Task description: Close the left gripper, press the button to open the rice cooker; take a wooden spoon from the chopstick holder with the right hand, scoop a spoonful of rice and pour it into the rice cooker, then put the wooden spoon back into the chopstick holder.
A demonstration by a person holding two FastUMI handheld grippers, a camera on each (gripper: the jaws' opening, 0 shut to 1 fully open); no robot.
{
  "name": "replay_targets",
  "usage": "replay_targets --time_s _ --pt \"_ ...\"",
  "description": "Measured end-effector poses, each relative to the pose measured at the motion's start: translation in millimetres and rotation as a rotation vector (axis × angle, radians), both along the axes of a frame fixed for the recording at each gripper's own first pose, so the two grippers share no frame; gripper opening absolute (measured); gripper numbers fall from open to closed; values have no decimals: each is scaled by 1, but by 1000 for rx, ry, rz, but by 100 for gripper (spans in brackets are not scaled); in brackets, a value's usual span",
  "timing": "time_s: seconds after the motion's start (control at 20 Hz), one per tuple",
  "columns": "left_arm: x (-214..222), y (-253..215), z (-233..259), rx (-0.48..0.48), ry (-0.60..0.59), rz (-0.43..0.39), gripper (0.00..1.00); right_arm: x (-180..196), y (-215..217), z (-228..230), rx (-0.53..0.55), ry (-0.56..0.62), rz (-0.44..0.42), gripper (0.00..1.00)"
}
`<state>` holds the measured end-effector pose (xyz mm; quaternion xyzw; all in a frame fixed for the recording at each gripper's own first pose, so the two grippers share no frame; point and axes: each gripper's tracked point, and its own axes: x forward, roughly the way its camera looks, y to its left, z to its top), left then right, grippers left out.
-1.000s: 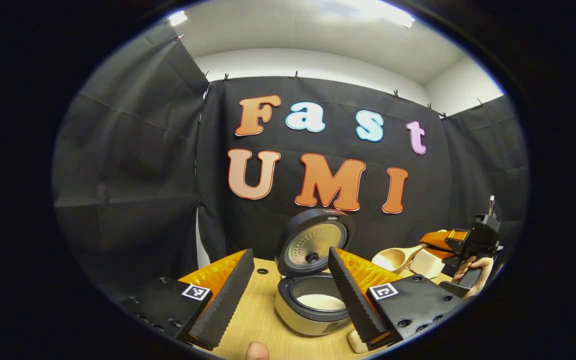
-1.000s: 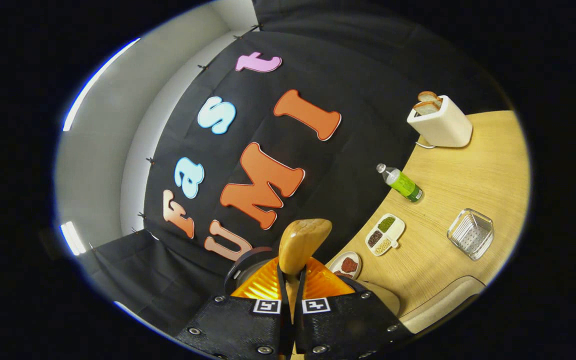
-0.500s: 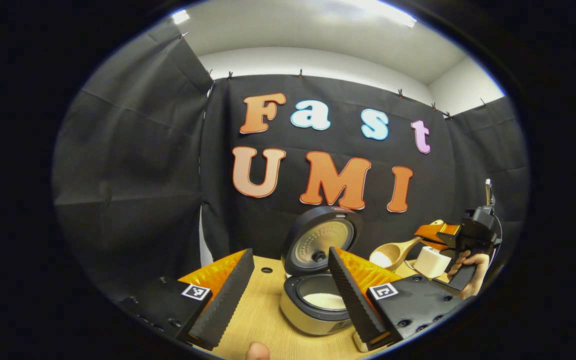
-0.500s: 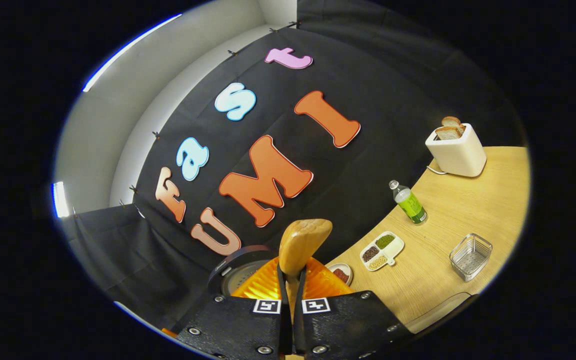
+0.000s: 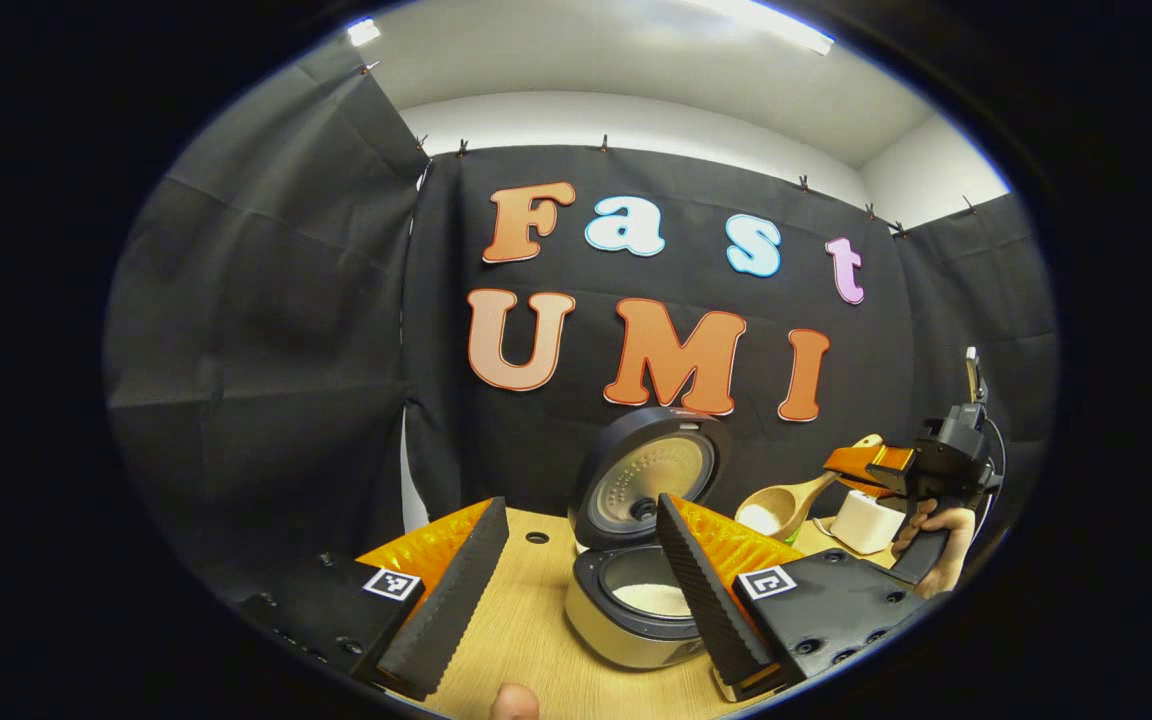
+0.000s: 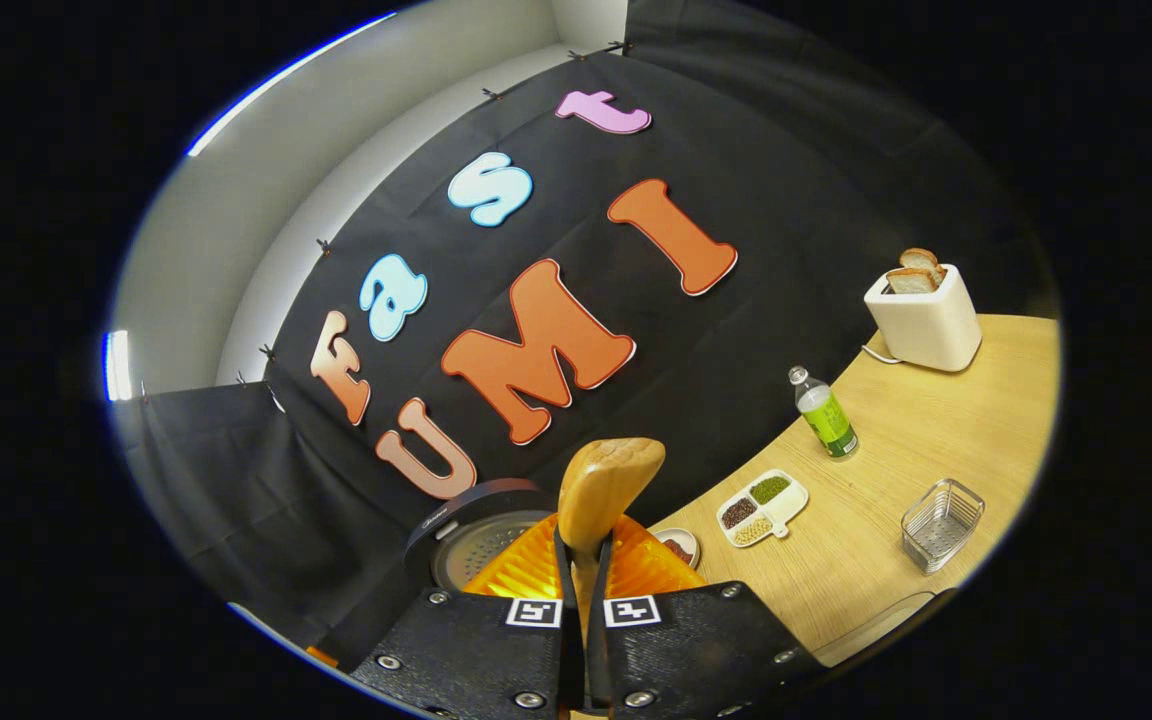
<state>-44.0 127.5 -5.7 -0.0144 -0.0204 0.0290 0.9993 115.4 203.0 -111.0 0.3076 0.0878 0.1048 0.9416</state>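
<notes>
The rice cooker (image 5: 636, 625) stands open on the wooden table, lid (image 5: 648, 470) upright, white rice in its pot. In the left gripper view my left gripper (image 5: 580, 502) hangs open before the cooker, holding nothing. To the right of the cooker, the right gripper (image 5: 871, 462), held by a hand (image 5: 941, 530), carries the wooden spoon (image 5: 781, 508), whose bowl holds some rice and hangs right of the lid. A white holder (image 5: 864, 520) stands below it. In the right gripper view my right gripper (image 6: 583, 548) is shut on the wooden spoon (image 6: 608, 482), with the cooker lid (image 6: 461, 530) behind.
On the table (image 6: 896, 440) in the right gripper view: a white toaster (image 6: 921, 318) with bread, a green bottle (image 6: 824, 412), a divided dish of grains (image 6: 761, 495), a small dish (image 6: 678, 545) and a wire basket (image 6: 941, 510). A pale rim (image 6: 876, 625) lies at the near edge.
The right gripper has lifted the spoon slightly and rolled it closer to level beside the cooker lid. The left gripper stays open and has hardly moved.
</notes>
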Motion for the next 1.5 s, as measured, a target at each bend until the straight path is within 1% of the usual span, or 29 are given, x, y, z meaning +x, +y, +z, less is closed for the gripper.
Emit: replay_targets --time_s 0.25,0.3,0.35,0.4,0.8,1.0,1.45,1.5 --pt "3 1 -3 -1 7 -1 99 0 3 5 -29 -24 -1 1" --pt "4 2 -4 0 7 -1 97 0 3 6 -37 -27 0 1" --pt "5 1 -4 0 8 -2 97 0 4 6 -47 -31 0 1" --pt "3 2 -4 -1 7 -2 99 0 5 7 -60 -37 0 1" --pt "5 5 -8 2 14 -1 99 1 23 12 -225 -84 29 1" --pt "4 8 -7 -1 13 4 99 -1 34 14 -275 -101 50 1" --pt "3 10 -9 3 11 2 100 -7 44 28 -382 -170 63 1" --pt "3 9 -9 3 10 1 97 -8 45 29 -394 -175 64 1"
